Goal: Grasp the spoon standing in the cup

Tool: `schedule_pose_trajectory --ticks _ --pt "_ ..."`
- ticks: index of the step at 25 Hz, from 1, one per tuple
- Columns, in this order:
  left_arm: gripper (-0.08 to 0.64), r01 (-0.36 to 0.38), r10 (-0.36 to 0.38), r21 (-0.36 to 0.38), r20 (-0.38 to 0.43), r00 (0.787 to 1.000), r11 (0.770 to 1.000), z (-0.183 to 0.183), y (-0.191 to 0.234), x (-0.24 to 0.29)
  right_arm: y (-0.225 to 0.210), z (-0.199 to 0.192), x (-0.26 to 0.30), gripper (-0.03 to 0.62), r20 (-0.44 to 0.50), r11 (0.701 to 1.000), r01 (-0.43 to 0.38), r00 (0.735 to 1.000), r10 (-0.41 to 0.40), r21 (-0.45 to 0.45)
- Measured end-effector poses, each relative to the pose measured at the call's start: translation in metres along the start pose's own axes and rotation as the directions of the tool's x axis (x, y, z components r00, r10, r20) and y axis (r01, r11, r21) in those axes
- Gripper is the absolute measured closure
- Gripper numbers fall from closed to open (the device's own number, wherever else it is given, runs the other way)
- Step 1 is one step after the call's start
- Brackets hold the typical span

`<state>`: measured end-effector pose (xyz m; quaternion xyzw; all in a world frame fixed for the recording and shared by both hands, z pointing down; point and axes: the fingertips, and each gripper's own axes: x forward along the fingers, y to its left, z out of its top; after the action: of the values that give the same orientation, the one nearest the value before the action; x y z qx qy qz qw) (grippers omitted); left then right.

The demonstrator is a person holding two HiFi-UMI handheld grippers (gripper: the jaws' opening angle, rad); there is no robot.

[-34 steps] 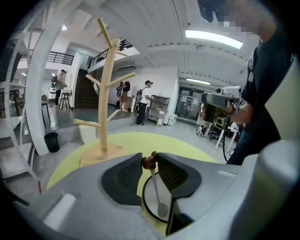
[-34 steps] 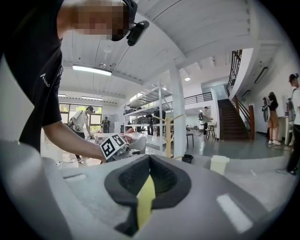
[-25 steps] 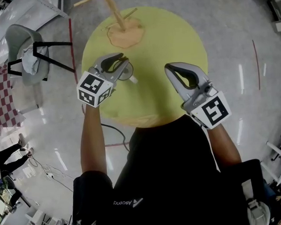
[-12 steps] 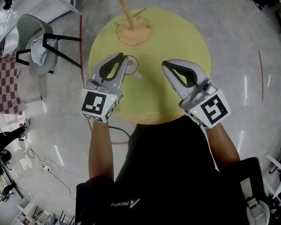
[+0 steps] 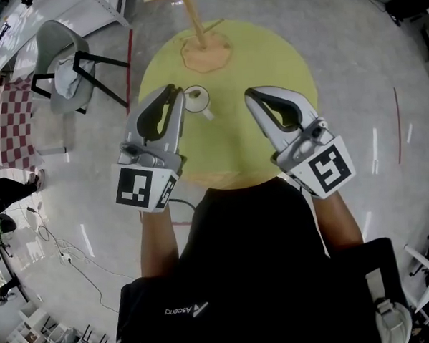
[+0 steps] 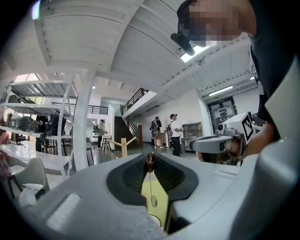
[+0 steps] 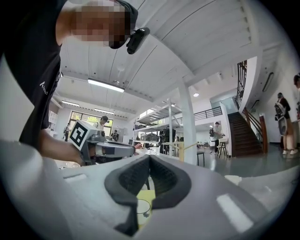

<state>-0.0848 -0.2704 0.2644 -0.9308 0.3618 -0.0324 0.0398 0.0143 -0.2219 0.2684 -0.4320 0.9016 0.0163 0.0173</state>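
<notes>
A white cup [image 5: 195,98] with a handle stands on the round yellow table [image 5: 266,64]. My left gripper [image 5: 173,89] hovers just left of the cup. In the left gripper view its jaws [image 6: 149,159] pinch the brown top of a thin spoon [image 6: 153,201], which hangs straight down between them above the table. The spoon is too fine to make out in the head view. My right gripper [image 5: 248,94] is held to the right of the cup, shut and empty; in its own view [image 7: 149,157] the cup [image 7: 143,206] shows below the jaws.
A wooden peg stand [image 5: 207,54] rises at the table's far edge. A grey chair [image 5: 65,67] with a cloth on it stands on the floor to the left. The table's near edge lies close to the person's body. Red lines mark the floor.
The left gripper has come up and back toward the person, off the cup, which now shows beside its tips. The right gripper has barely shifted.
</notes>
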Motion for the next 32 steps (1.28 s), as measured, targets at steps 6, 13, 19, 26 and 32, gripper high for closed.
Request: schedule_pose_trajectory --ticks 6,13,19,26,32 --pt "0.505 -0.036 0.036 -0.010 0.049 0.998 0.999 0.022 -0.006 -0.019 0.003 0.012 -0.010 0.589 0.016 1.000 -0.003 1.000 0.003 -0.010" --pt "0.505 -0.059 0.060 -0.023 0.078 0.995 0.998 0.029 -0.014 -0.033 0.009 0.012 -0.020 0.589 0.021 1.000 0.001 1.000 0.000 -0.025" --pt "0.505 -0.062 0.065 -0.036 0.083 0.994 0.997 0.031 -0.010 -0.038 0.014 0.013 -0.019 0.589 0.008 0.999 -0.002 1.000 0.002 -0.033" --pt "0.505 -0.055 0.058 -0.040 0.083 0.995 0.998 0.029 -0.011 -0.040 0.017 0.011 -0.022 0.589 0.000 0.999 0.003 1.000 -0.003 -0.033" --pt "0.505 -0.051 0.055 -0.043 0.085 0.995 0.998 0.029 -0.007 -0.042 0.019 0.011 -0.018 0.589 -0.004 0.999 0.006 1.000 -0.007 -0.034"
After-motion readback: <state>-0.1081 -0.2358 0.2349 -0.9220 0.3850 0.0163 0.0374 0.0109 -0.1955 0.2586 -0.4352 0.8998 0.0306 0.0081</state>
